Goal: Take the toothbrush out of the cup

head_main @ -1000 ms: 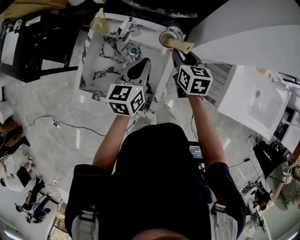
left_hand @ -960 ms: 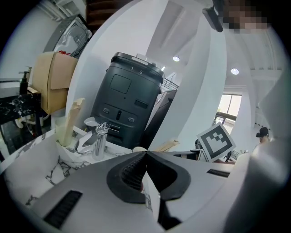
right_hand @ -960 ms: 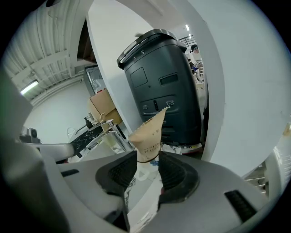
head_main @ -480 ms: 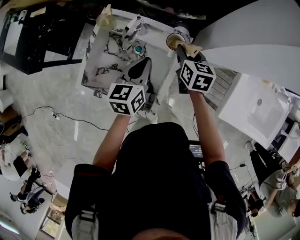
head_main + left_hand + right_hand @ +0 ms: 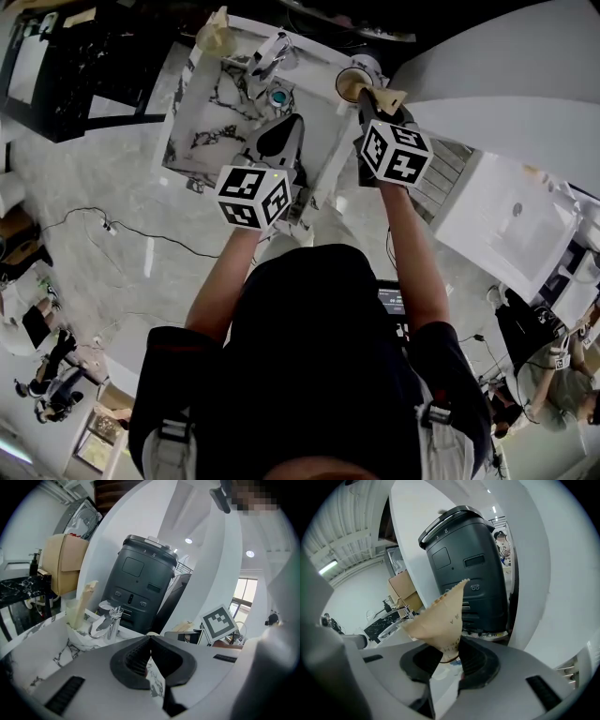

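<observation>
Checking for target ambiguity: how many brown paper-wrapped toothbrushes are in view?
2. The left toothbrush stands at the sink's far-left corner, left of the faucet. The right toothbrush leans from the cup at the far-right corner. Others may be hidden.

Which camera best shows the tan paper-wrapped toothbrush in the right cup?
Right gripper view: the tan paper-wrapped toothbrush fills the middle, close up. Head view: small, poking from the white cup. Left gripper view: unclear.
</observation>
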Motion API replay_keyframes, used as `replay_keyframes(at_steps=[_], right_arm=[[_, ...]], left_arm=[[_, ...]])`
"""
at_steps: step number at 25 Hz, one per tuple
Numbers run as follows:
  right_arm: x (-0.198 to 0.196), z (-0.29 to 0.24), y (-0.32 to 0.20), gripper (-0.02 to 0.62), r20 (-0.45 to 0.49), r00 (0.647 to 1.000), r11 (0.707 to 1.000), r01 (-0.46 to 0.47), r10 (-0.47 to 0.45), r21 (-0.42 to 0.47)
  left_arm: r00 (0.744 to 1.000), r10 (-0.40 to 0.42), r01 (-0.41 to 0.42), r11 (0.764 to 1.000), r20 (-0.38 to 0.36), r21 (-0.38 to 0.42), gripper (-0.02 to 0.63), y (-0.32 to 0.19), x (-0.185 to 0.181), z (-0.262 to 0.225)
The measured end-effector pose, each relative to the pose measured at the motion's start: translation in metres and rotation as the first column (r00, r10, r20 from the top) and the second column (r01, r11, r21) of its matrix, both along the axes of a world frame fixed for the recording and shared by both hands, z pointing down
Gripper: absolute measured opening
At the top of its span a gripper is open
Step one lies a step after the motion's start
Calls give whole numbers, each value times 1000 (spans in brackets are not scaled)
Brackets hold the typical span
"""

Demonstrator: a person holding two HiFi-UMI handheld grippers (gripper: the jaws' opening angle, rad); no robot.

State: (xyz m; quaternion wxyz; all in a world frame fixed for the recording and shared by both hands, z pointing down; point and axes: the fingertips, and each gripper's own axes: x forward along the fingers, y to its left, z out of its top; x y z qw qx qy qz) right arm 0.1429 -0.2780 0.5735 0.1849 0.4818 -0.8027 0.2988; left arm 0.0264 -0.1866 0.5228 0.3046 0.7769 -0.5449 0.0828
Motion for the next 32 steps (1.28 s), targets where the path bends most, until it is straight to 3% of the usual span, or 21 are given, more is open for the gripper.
replay_keyframes(at_steps=[11,32], right_arm=[[5,-24,4,84,-24,1000,998,1,0,66],[10,-115,43,78,8,1000,971,2,-4,238]], left_arm=[[1000,4,-4,1000,-8,22,11,6,2,-13],[1000,13,-12,987,-6,162,11,43,2,-77]])
